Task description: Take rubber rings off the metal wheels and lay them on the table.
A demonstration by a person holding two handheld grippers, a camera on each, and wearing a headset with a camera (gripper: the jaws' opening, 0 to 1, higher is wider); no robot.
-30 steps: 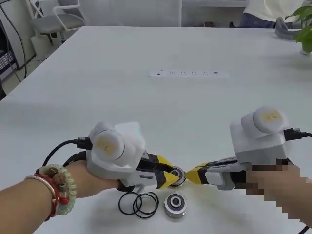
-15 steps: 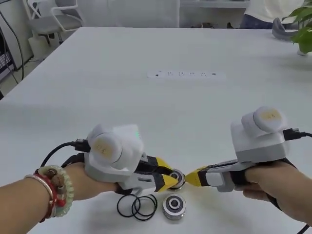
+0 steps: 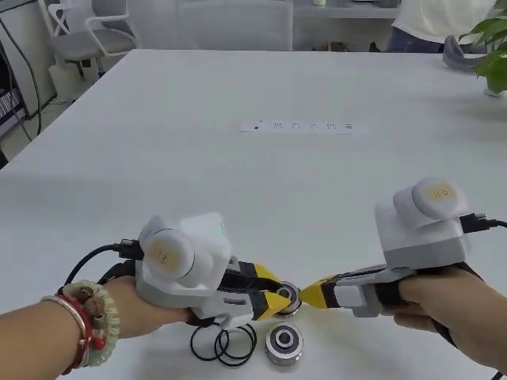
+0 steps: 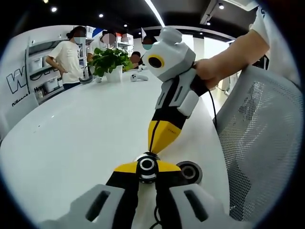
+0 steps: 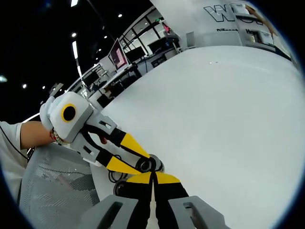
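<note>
My left gripper [image 3: 279,298] [image 4: 147,169] is shut on a small metal wheel [image 3: 290,294] [image 4: 147,162] and holds it just above the white table [image 3: 261,182]. My right gripper [image 3: 307,294] [image 5: 152,174] comes from the right with its yellow jaws shut to a point, and the tips touch that wheel's [image 5: 148,164] rim. Whether a ring is pinched there is too small to tell. A second metal wheel [image 3: 283,342] [image 4: 189,171] lies flat on the table below them. A few black rubber rings [image 3: 224,344] lie overlapped to its left.
A white power strip [image 3: 305,126] lies at the table's middle. A potted plant [image 3: 493,47] stands at the far right corner. Office chairs [image 3: 87,32] and a person stand beyond the far edge. A mesh chair back [image 4: 267,143] is close on my side.
The head view has tilted a little. Both grippers and the held wheel keep the same stance to each other.
</note>
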